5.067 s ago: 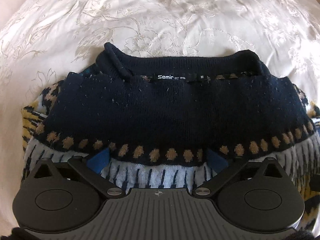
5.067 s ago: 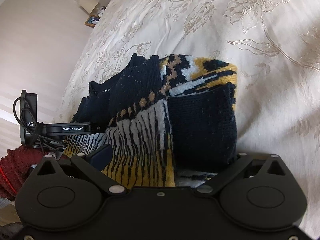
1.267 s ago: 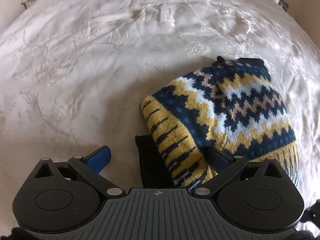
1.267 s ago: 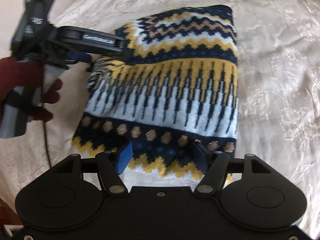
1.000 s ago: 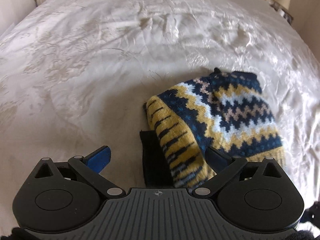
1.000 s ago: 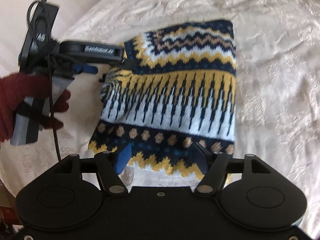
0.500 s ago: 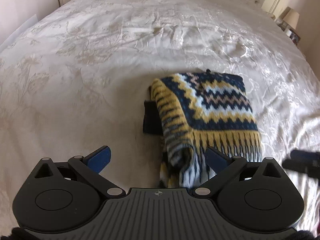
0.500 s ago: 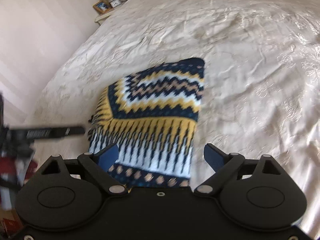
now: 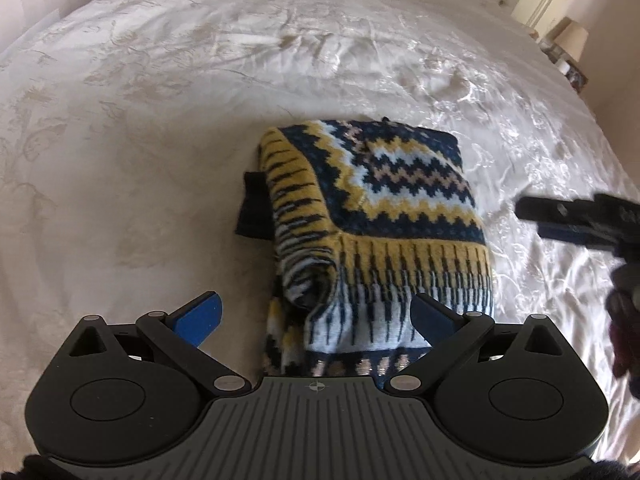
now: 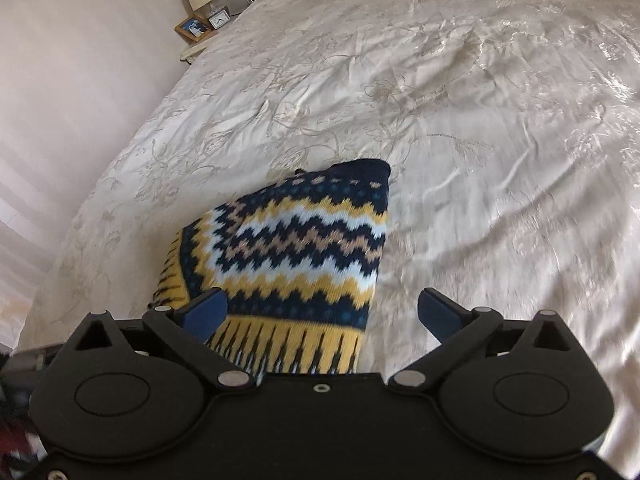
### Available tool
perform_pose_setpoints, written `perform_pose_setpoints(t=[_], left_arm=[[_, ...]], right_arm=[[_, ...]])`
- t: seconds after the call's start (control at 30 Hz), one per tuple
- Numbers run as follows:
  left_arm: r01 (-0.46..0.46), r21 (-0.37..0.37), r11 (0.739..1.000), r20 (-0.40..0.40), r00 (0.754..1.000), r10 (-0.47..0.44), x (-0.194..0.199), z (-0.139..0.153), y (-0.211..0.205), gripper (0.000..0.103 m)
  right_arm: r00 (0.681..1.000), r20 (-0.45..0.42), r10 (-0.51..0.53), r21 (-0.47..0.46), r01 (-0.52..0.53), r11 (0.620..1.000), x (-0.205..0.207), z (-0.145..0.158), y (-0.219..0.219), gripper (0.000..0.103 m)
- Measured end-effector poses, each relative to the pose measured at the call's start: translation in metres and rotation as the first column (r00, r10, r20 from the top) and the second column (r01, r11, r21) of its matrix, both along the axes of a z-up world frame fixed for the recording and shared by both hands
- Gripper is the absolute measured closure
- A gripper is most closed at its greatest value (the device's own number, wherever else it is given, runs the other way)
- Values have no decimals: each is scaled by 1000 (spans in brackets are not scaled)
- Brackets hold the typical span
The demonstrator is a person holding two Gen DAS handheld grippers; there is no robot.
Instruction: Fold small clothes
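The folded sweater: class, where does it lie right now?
The folded sweater lies on the cream bedspread, mid-frame in the left wrist view, beyond the open left gripper and left of the right gripper.

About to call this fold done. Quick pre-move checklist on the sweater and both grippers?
1. Patterned knit sweater folded into a compact bundle on the bedspread: ok.
2. Left gripper open, pads not pressing the knit: ok.
3. Right gripper open, its jaws have just been opening, nothing clamped: ok.
4. Edges tidy: not ok, a dark flap sticks out at the bundle's left side.
5. Layers underneath lying flat: cannot tell.
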State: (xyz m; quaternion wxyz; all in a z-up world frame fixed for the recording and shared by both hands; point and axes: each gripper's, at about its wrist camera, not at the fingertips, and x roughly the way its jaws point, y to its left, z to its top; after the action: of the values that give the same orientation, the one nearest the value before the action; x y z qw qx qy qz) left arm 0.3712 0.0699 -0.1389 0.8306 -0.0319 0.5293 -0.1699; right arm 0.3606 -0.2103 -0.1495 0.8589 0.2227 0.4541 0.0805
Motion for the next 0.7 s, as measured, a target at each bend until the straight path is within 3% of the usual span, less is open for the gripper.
perform_pose_setpoints(t=[0.3, 0.5, 0.7], left_arm=[[-22, 12, 1000, -44, 999, 23, -4, -31, -3, 1], [-16, 11, 1000, -99, 995, 17, 4, -58, -3, 1], [7, -44, 999, -130, 991, -12, 17, -72, -2, 1]], right_arm=[[998, -27, 55, 74, -53, 996, 42, -34, -9, 1], [993, -51, 105, 172, -95, 981, 64, -61, -8, 1], [988, -70, 140, 255, -118, 960, 79, -84, -4, 0]])
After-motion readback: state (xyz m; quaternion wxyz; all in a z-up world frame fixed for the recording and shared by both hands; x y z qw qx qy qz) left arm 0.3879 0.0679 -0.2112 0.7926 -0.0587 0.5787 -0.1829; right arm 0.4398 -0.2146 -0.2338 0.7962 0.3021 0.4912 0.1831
